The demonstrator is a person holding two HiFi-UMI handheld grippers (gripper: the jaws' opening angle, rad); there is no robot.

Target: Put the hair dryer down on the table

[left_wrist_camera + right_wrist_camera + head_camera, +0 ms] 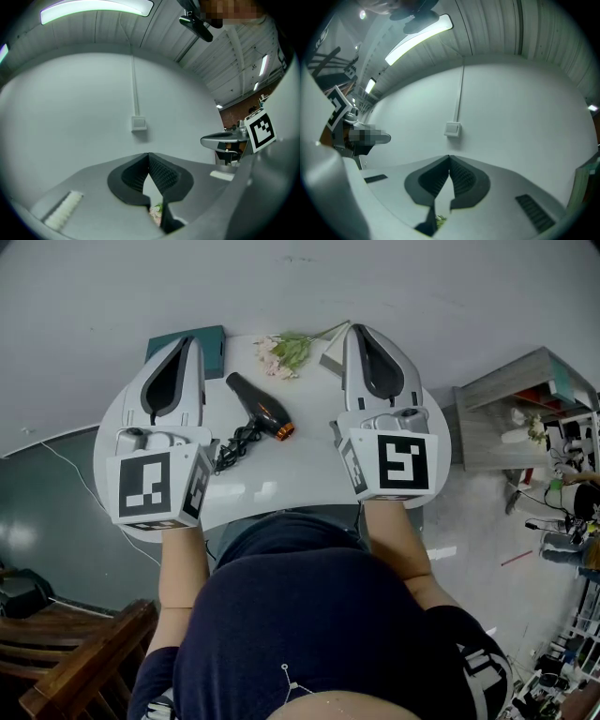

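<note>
- hair dryer (255, 405) is already lying flat on the counter (281, 474), nothing holding it. Looks to me like the put-down part is done
- left tongs (190, 341) are closed w/ nothing between them, and the left gripper view shows the pads meeting. Same for the right tongs (356, 329): closed and empty
- the key relation, in the head view: dryer sits btwn the two tongs, at approx 4 o'clock from the left tips and 8 o'clock from the right tips. Long axis runs 11 to 5 o'clock, orange end toward the person
- left tongs are the nearer, just beside it; right ones sit a bit farther off
- cord (234, 444) is bunched up at the dryer's 7 o'clock
- counter is white, rounded and smooth. Flowers (286, 351) at 12 o'clock, teal box (214, 341) at the far-left edge
- room: plain grey wall w/ a switch box (138, 123), grey floor, side shelf (506, 418) at 3 o'clock
</note>
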